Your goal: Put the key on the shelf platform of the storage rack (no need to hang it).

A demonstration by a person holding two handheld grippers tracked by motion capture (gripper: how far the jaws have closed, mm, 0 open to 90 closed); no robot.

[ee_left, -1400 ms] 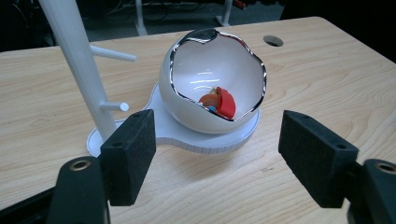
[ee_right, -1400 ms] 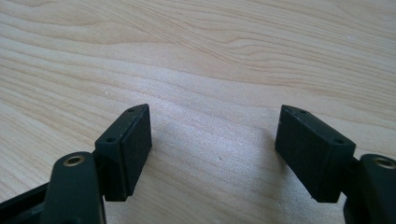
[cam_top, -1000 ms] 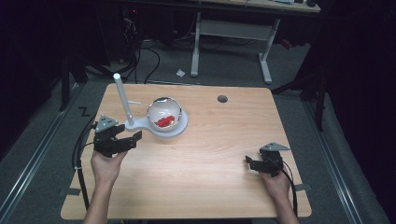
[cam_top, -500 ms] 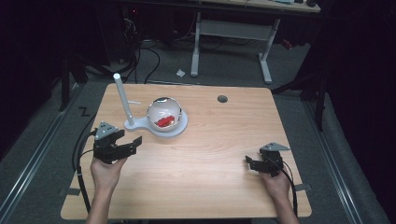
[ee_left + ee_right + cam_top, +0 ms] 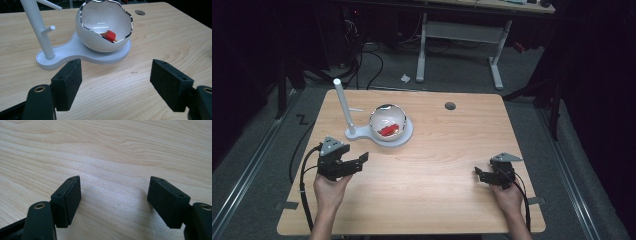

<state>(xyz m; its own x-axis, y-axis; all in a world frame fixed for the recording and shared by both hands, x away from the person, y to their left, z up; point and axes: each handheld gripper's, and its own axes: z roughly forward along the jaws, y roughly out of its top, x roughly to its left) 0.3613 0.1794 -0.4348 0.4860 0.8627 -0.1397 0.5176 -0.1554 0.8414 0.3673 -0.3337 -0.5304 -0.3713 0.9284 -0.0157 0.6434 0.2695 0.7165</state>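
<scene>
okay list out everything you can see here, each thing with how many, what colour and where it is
Wooden table: one, light wood, fills the middle of the high view.
Stand base: one, white, flat, on the table's far left part.
Post: one, white, upright on the base's left end, with short side pegs.
Egg-shaped bowl: one, white with a shiny jagged rim, on the base's right end.
Small red object: one, red, inside the bowl; what it is I cannot tell.
Round hole: one, dark, in the table's far edge area.
Desk frame: one, grey-white, on the floor beyond the table.
Cables: several, black, on the floor beyond the table.
Left gripper: one, black, near left of the table, open.
Right gripper: one, black, near right, open.
</scene>
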